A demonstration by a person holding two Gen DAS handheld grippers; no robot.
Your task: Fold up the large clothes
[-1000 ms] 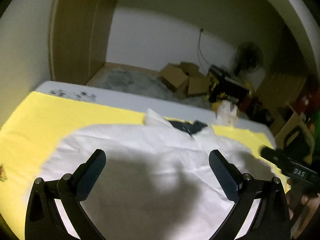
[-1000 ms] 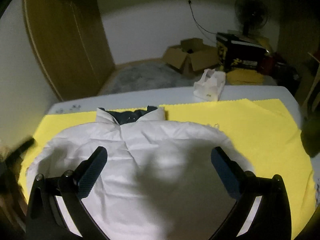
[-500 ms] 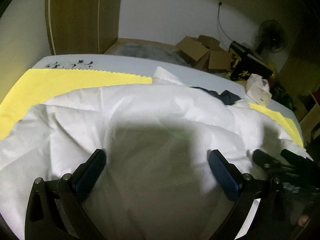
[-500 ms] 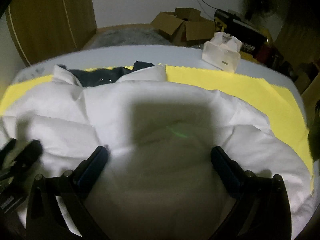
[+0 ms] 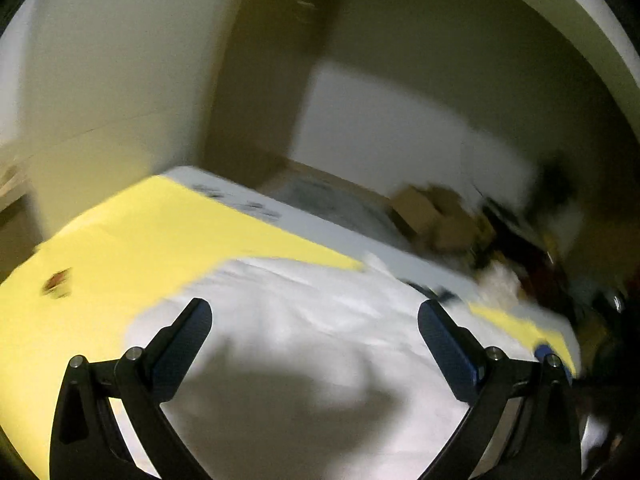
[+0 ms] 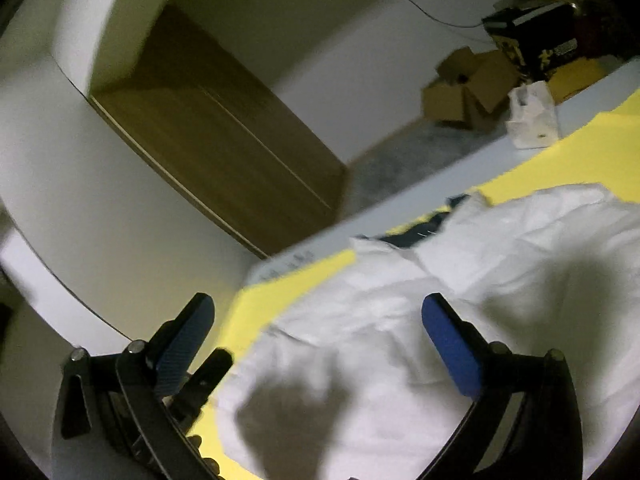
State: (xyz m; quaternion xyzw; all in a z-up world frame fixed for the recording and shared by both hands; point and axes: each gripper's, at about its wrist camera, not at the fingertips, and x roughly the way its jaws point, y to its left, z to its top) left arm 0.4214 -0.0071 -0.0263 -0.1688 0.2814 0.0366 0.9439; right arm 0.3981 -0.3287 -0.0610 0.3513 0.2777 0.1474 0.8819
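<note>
**A dim spare room at home, used for laundry**

A room in a private home, lit low. A tall wooden wardrobe (image 6: pixel 224 136) stands against plain white walls. Opened cardboard boxes (image 6: pixel 468 88) sit on the floor beside a grey shaggy rug (image 6: pixel 404 160), with a black-and-yellow carton (image 6: pixel 532 40) and a trailing wall cable (image 6: pixel 436 16) behind them. In front, a white bench (image 5: pixel 320 232) carries a yellow cloth (image 5: pixel 160 232) and a white padded jacket (image 6: pixel 480 280); a tissue box (image 6: pixel 532 120) rests at its far edge.

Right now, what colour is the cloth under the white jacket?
Bright yellow cloth, plainest in the left wrist view.
</note>
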